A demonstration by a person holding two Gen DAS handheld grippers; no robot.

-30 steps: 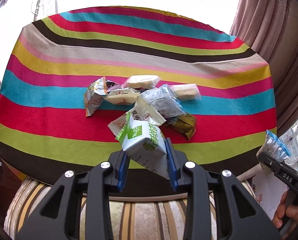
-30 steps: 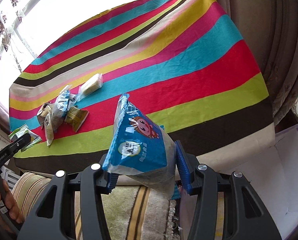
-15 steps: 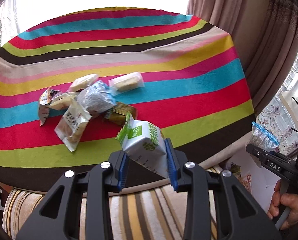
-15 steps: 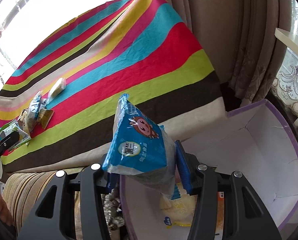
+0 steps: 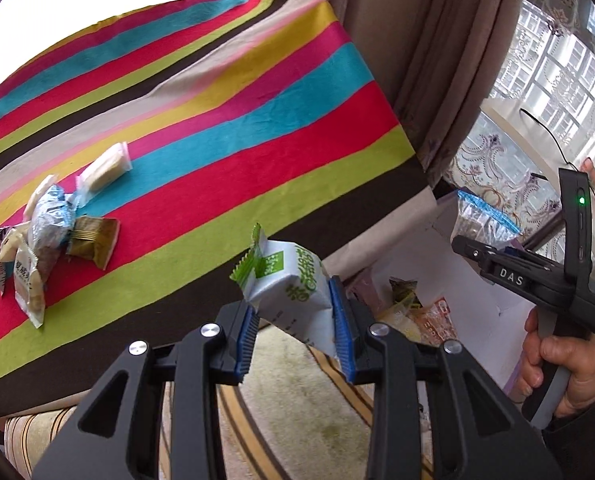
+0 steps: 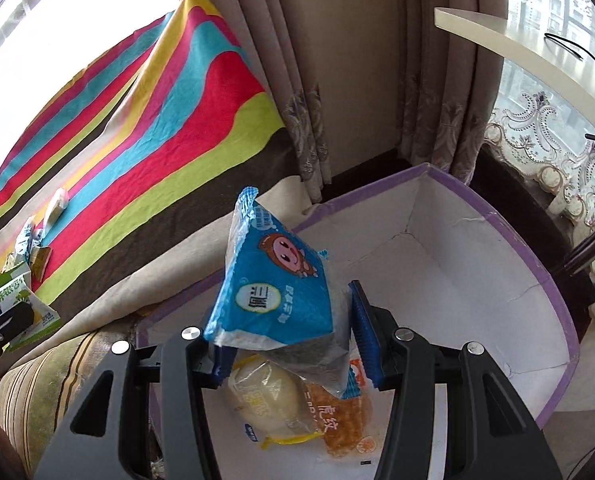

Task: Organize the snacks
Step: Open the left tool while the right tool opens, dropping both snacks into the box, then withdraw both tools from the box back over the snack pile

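Both jaws pinch snacks: green packet (image 5: pixel 293 288) (left); blue packet (image 6: pixel 277 292) over box (image 6: pixel 537 264).

"DAS" in white letters on the side of the right gripper (image 5: pixel 493 250). Orange snack packet (image 6: pixel 343 416) in the box: large characters "虎纹". Green-and-white packet (image 5: pixel 293 292) carries green Chinese characters, not legible. Blue packet (image 6: pixel 275 284): print too blurred.
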